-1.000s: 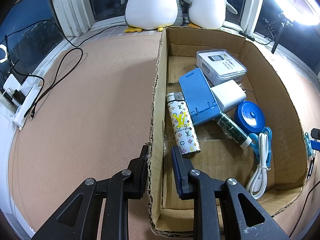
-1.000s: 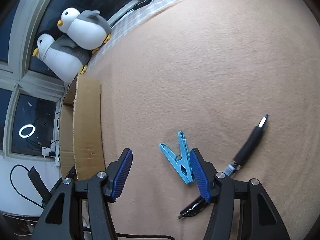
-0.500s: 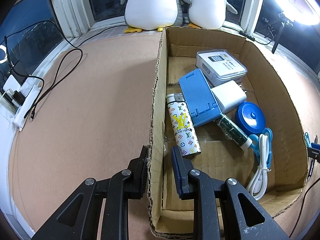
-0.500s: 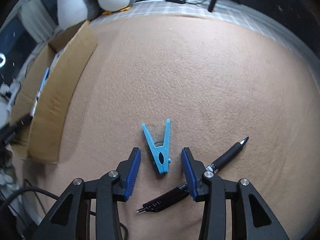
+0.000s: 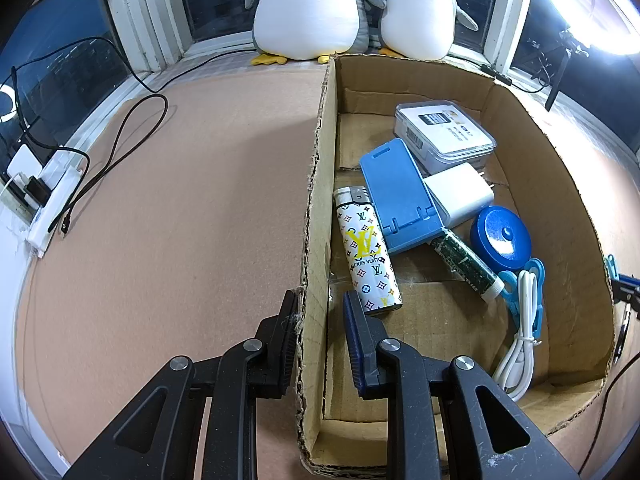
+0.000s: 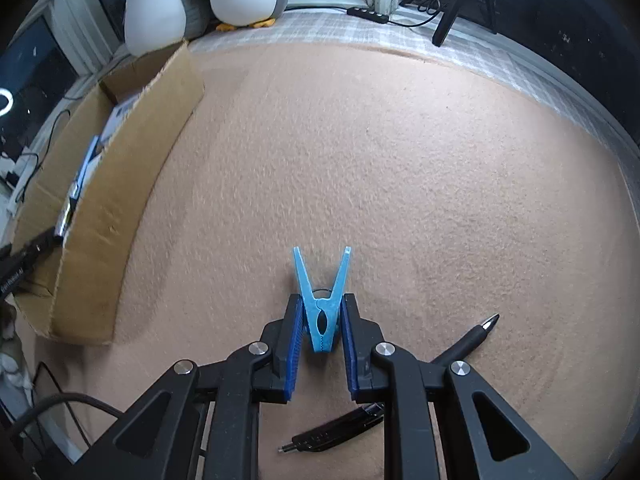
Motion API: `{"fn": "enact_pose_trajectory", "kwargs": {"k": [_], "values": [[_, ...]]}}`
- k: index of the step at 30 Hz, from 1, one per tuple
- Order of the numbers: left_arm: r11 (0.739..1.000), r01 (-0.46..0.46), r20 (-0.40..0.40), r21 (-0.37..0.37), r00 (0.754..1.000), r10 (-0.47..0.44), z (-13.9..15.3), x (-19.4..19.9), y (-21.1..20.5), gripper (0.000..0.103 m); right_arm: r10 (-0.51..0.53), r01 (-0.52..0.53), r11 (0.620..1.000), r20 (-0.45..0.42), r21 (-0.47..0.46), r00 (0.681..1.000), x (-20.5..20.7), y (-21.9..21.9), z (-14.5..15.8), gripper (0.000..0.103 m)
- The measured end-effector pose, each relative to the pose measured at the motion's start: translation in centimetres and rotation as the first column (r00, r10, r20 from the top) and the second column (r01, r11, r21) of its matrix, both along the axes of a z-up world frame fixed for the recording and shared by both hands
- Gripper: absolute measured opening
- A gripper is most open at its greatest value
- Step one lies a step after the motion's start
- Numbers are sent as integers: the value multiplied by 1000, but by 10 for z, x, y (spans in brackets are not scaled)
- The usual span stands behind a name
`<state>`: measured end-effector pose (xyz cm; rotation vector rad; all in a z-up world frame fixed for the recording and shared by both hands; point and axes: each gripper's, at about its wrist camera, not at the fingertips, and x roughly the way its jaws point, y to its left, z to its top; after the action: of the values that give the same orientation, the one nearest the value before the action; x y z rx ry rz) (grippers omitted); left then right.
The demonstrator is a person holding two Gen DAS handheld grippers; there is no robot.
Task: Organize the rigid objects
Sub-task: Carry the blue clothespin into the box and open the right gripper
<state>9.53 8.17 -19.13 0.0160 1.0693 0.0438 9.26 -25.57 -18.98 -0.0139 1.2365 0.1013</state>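
Observation:
A blue clothespin [image 6: 325,304] lies on the tan felt with its legs spread away from me. My right gripper [image 6: 321,304] points steeply down at it, its jaws closing, and the blue pads touch both sides of the pin's middle. A black pen [image 6: 464,344] lies just right of that gripper, partly under it. My left gripper [image 5: 320,300] is shut on the left wall of the cardboard box [image 5: 316,200], one finger outside and one inside. In the box lie a patterned lighter [image 5: 366,252], a blue phone stand [image 5: 400,196], a white charger [image 5: 460,196] and a round blue case [image 5: 502,238].
The box also holds a clear plastic case [image 5: 444,136], a green tube [image 5: 464,260] and a white cable [image 5: 520,344]. Two plush penguins [image 5: 308,8] sit behind it at the window. A power strip [image 5: 44,200] and black cords [image 5: 120,152] lie at the far left.
My right gripper swung round and moved over the clothespin, then narrowed its jaws from wide apart onto the pin's sides. The left gripper and the box have not moved.

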Motion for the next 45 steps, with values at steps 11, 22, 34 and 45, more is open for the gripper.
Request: {"fn": "enact_pose_trajectory", "kwargs": {"k": [11,22,34,45], "values": [[1000,-9,1,4,1000,9,-1,-1,-2,24,4,-14,996,103,93,995,21,11,50,17],[1000,-13,2,3,1000,13,0,-1,-1,24,130,-157,977,181,144,975,48,78,89,17],[1000,-18,5,-1,1000,18,0,-3,0,24,227,-245,963,152,116,962,72,133,76,17],[1000,-18,4,-1,1000,18,0,-3,0,24,217,-236,965,157,115,963,83,135,73,66]]}}
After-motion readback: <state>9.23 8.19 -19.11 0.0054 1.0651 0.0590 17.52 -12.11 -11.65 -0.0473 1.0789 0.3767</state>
